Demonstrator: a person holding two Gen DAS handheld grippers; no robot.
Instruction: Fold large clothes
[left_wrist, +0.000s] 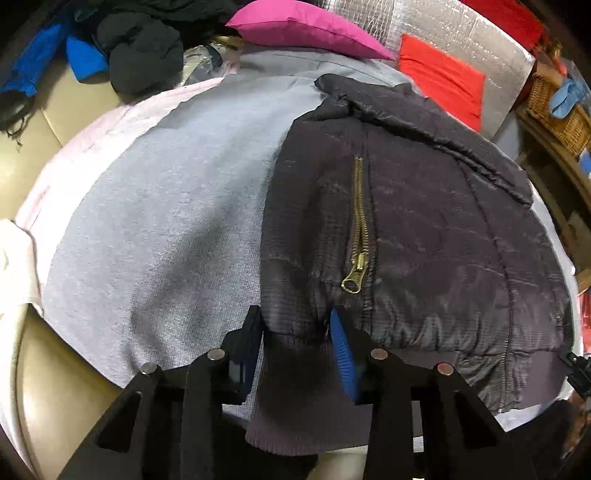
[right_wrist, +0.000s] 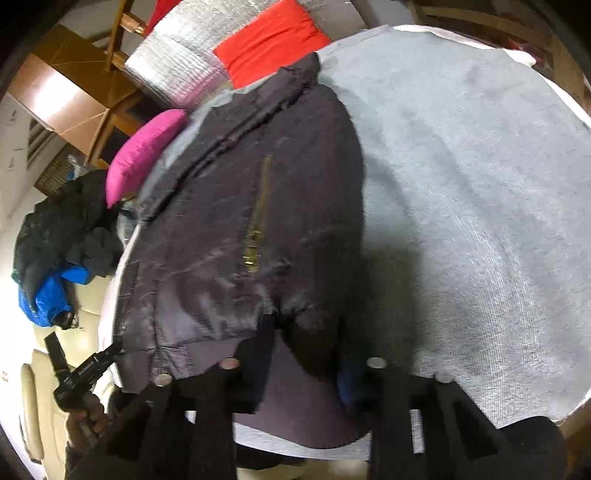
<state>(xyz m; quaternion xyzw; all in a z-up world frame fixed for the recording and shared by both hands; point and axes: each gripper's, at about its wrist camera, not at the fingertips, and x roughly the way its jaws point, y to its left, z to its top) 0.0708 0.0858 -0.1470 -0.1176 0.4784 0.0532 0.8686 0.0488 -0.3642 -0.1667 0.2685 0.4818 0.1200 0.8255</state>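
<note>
Nearest us: ribbed hem (left_wrist: 295, 398) of the dark jacket (left_wrist: 424, 229), draped over the near edge of the grey cloth (left_wrist: 166, 221) that covers the work surface.
Left gripper (left_wrist: 297, 332): we have its jaws narrow, with a pinch of the hem corner between the blue pad and the black finger; whether the pads press we cannot tell.
Right gripper (right_wrist: 306, 354): blurred, jaws narrow, hem fabric bunched between them; a firm grip is not certain.
Jacket position: lying flat on the grey cloth, collar at the far end, brass zip (left_wrist: 360, 229) running toward us.
Step in hand, as we judge it: securing both hem corners before folding.
Doing it well: we should bite padding as well as rib, lift both corners evenly, and lay the hem square to the collar.
Risk: slippery shell may slide out.
Containers: wicker basket (left_wrist: 557, 114) on a shelf, holding something blue; we cannot make out what.
</note>
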